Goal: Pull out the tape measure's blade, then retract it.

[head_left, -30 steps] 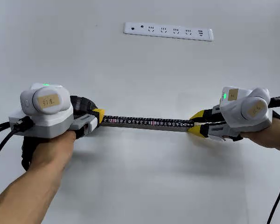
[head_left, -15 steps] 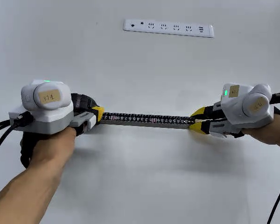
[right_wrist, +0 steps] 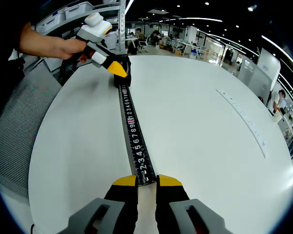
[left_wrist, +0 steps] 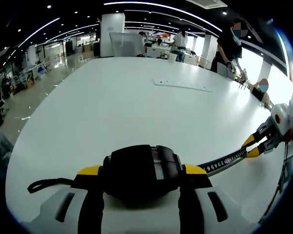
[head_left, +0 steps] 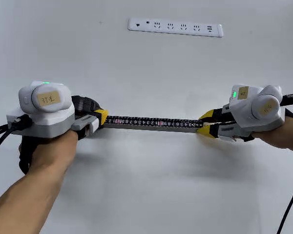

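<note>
Holding: the left gripper (head_left: pixel 94 120) is clamped on the tape measure's black case (left_wrist: pixel 141 168), one jaw against each side.
Pinching: the right gripper (right_wrist: pixel 146 181) is closed to a narrow slit on the free end of the blade (head_left: pixel 154 122).
Blade: drawn out in a straight span between the two grippers, over the white bench (head_left: pixel 146 73) and well apart from the power strip (head_left: pixel 176 28).
Handling: the case looks rigid and chunky, best gripped by its flanks. The blade looks thin, springy and probably slick, so hold it squarely at the tip.
Retracting: the spring may snap it back, so keep tension while feeding it in.
</note>
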Tool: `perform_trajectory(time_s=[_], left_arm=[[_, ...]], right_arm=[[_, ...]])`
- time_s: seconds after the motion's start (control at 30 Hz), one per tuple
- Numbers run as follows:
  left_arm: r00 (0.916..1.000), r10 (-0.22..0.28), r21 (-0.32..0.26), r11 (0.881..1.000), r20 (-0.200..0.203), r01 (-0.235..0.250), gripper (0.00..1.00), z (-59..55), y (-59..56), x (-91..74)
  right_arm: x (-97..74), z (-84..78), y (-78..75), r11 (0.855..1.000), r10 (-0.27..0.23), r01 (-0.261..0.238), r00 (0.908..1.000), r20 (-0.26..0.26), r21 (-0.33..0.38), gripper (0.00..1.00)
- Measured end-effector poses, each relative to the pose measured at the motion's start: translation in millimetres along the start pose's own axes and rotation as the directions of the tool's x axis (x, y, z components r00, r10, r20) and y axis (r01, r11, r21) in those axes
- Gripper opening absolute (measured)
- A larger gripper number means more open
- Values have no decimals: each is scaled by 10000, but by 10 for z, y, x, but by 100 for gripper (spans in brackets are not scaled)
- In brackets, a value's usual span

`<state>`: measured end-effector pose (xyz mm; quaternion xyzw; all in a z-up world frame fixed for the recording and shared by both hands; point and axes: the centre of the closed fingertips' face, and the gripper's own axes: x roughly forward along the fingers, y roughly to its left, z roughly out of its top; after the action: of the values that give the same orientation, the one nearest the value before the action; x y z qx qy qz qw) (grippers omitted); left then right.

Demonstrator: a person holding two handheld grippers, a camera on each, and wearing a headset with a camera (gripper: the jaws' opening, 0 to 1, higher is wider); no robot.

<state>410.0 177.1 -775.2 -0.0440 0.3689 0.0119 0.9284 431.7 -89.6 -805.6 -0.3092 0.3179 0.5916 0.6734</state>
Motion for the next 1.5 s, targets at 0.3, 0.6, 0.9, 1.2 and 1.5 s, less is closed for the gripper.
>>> perform_trajectory(time_s=[0.3, 0.6, 0.9, 1.2, 1.5], left_arm=[[10000, -75, -83, 9999, -24, 75, 56, -4, 3, 1], [9999, -155, -134, 9998, -32, 155, 56, 1, 9, 1], [9998, -205, -146, 9997, -36, 204, 57, 5, 8, -1], [9996, -263, -174, 9995, -65, 262, 57, 0, 2, -3], [9995, -318, -184, 9993, -93, 316, 57, -3, 2, -5]], right_arm=[[2, 10, -2, 10000, 26, -26, 10000, 10, 46, 9], [8, 26, 5, 10000, 40, -40, 10000, -33, 47, 9], [77, 108, 31, 9999, 162, -162, 9999, 40, 30, 9], [124, 156, 45, 9997, 239, -240, 9997, 102, 55, 9], [175, 242, 89, 9994, 336, -337, 9993, 163, 29, 9]])
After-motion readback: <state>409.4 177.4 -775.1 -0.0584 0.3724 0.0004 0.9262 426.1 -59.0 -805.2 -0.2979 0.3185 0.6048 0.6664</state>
